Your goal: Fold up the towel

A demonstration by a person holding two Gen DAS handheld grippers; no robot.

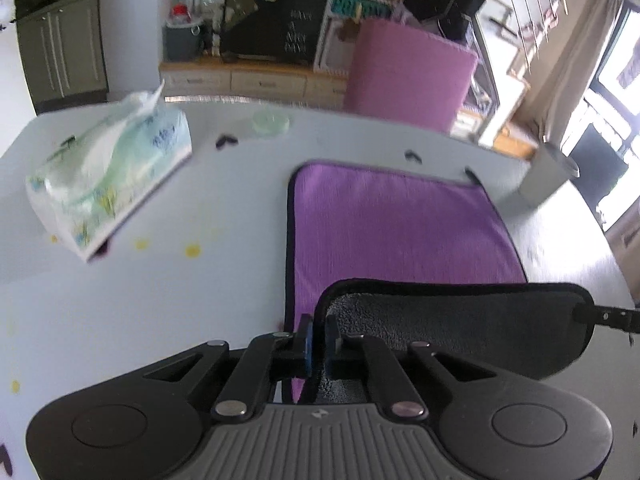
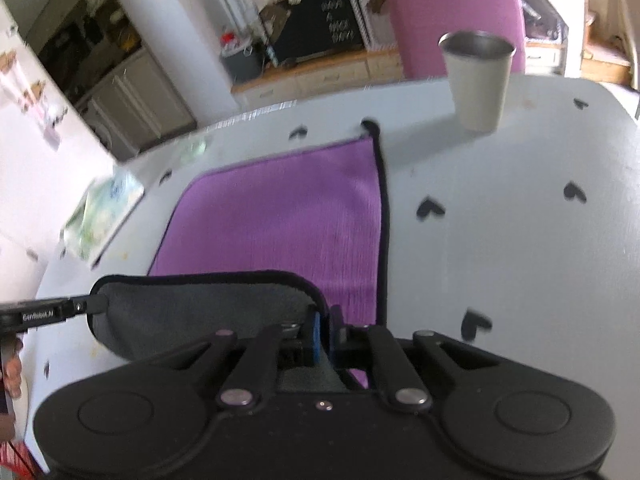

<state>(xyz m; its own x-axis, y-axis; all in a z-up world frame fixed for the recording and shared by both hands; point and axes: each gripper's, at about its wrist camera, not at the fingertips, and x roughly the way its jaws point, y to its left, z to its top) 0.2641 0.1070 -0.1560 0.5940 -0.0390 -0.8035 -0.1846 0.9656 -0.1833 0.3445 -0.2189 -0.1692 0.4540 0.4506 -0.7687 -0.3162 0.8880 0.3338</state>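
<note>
A purple towel point(image 1: 400, 232) with a dark hem and a grey underside lies on the white table point(image 1: 180, 288); it also shows in the right wrist view point(image 2: 288, 216). Its near edge is lifted and turned over, showing the grey side point(image 1: 460, 328) point(image 2: 200, 308). My left gripper point(image 1: 319, 344) is shut on the near left corner of the towel. My right gripper point(image 2: 325, 336) is shut on the near right corner. Each gripper's tip shows at the edge of the other's view, the right gripper point(image 1: 612, 316) and the left gripper point(image 2: 52, 312), both holding the lifted edge above the table.
A tissue pack point(image 1: 108, 172) lies at the left of the table. A metal cup point(image 2: 478, 80) stands at the far right beyond the towel. A small clear lid point(image 1: 270, 122) sits near the far edge. A pink-covered chair point(image 1: 408, 76) and cabinets stand behind the table.
</note>
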